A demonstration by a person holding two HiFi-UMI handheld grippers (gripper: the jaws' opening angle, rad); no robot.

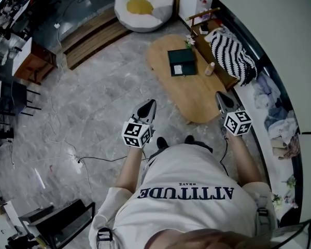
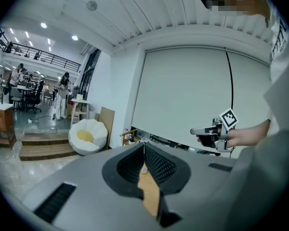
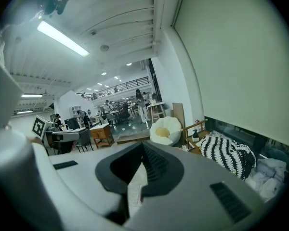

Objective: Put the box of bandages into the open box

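Note:
A dark green open box (image 1: 182, 62) lies on the oval wooden table (image 1: 197, 100) ahead of me, with a small pale patch inside it. I cannot make out a box of bandages for certain. My left gripper (image 1: 149, 108) hangs over the floor to the left of the table's near end, jaws together and empty (image 2: 144, 148). My right gripper (image 1: 221, 99) hovers over the table's near right edge, also shut with nothing between its pads (image 3: 143, 147). Each gripper shows in the other's view: the right gripper (image 2: 207, 130), the left gripper (image 3: 58, 136).
A small bottle (image 1: 211, 68) stands right of the open box. A black-and-white striped cushion (image 1: 230, 53) lies on the bench along the window wall. A white and yellow beanbag (image 1: 143, 5) sits beyond the table. Cables (image 1: 93, 160) trail on the marble floor to my left.

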